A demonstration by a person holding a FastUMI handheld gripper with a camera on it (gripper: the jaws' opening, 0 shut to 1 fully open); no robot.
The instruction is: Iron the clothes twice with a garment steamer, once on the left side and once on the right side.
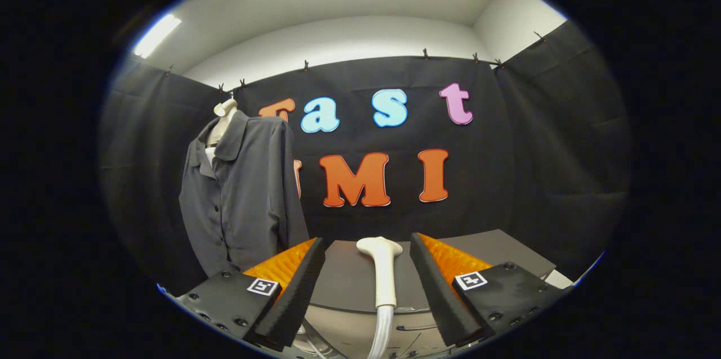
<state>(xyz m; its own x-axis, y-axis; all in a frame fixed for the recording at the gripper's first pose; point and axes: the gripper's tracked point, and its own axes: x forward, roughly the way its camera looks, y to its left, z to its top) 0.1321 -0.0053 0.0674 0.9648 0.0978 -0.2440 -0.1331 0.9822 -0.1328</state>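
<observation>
Gripper view, looking forward along the two fingers. A flat grey surface (484, 252) spreads ahead of the gripper (367, 269); its far edge meets the black cloth wall (552, 150) of the booth, which wraps round on three sides and hangs from small clips along its top. Above the cloth lie plain white wall and a white ceiling with two strip lights (158, 34).

The jaws stand wide open and hold nothing — the fingers (298, 286) are wedge-shaped, with ribbed outer faces, each set on a dark block that bears a small square marker. Between them, touching neither, rises the garment steamer (381, 274): a smooth off-white handle, upright, its flared head at the top, a pale ribbed hose (378, 331) running down from its foot toward 6 o'clock. It stands over a rounded light-grey base at the near edge of the surface.

At about 10 o'clock from the steamer, well apart from it, hangs the shirt (242, 195) — dark grey, matte, collared, with a buttoned front, softly creased, draped on a pale mannequin form whose neck (224, 114) shows above the collar. From 12 to 3 o'clock the surface lies bare between the steamer and the cloth.
</observation>
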